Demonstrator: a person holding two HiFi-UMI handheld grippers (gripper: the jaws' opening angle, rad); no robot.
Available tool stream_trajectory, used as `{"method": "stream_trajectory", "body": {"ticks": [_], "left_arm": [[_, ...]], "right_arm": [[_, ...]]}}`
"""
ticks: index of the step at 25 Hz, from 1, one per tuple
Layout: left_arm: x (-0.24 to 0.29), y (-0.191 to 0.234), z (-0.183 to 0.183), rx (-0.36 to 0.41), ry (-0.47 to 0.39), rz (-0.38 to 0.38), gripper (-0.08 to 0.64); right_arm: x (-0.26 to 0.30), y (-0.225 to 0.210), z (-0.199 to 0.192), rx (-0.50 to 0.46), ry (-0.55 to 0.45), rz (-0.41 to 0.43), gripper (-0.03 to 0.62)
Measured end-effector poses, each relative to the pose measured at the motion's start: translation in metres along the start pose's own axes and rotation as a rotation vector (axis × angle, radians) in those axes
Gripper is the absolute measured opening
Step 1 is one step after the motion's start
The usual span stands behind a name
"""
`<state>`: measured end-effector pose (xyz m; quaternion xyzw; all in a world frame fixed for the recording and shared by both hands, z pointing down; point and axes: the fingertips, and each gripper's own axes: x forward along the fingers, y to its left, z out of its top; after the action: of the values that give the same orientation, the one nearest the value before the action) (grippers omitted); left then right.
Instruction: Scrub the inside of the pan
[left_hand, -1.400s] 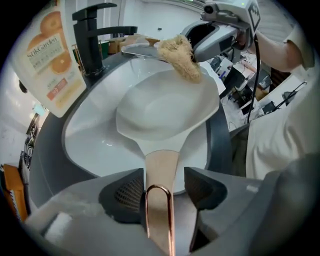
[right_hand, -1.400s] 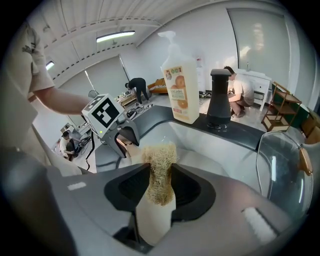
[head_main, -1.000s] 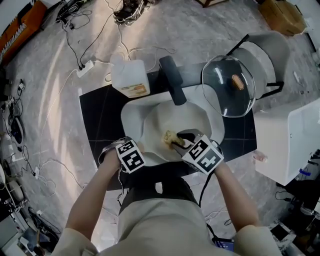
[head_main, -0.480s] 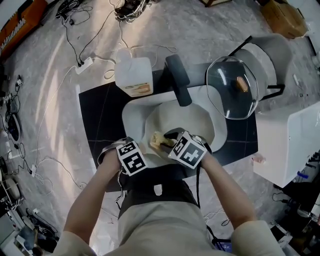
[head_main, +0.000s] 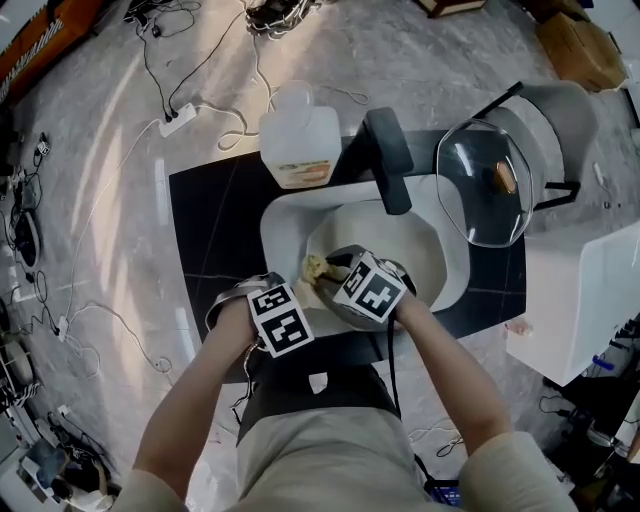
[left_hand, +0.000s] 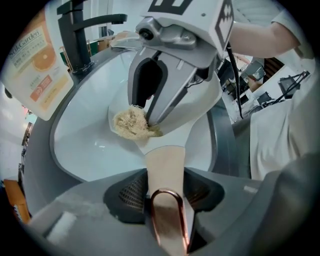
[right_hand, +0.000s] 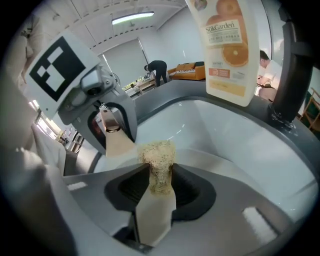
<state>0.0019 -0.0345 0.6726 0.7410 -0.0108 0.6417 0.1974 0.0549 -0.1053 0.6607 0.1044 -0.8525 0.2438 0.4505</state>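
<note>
A cream pan lies in the white sink. My left gripper is shut on the pan's beige handle, just ahead of the handle's copper loop; its marker cube shows at the sink's near edge. My right gripper is shut on a tan fibrous scrub pad. It presses the scrub pad onto the pan's inside at the near-left rim, close to the handle. From the left gripper view the right gripper stands over the scrub pad.
An orange-label soap bottle stands at the sink's back left, next to a black faucet. A glass lid and a grey pot are to the right. A white appliance is at far right; cables lie on the floor.
My right gripper has moved left and down across the pan with the scrub pad, ending nearer the handle. My left gripper has kept its hold in place.
</note>
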Motion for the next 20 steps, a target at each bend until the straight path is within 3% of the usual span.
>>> {"method": "stream_trajectory", "body": {"ticks": [9, 17, 20], "left_arm": [[-0.001, 0.0, 0.0, 0.016, -0.027, 0.008, 0.213], [0.0, 0.001, 0.0, 0.027, -0.038, 0.01, 0.213], [-0.001, 0.001, 0.0, 0.032, -0.042, 0.007, 0.213]], "right_arm": [[0.024, -0.07, 0.008, 0.009, -0.002, -0.253, 0.127], [0.014, -0.135, -0.017, -0.113, 0.143, -0.472, 0.128], [0.008, -0.147, -0.031, -0.194, 0.245, -0.524, 0.127]]}}
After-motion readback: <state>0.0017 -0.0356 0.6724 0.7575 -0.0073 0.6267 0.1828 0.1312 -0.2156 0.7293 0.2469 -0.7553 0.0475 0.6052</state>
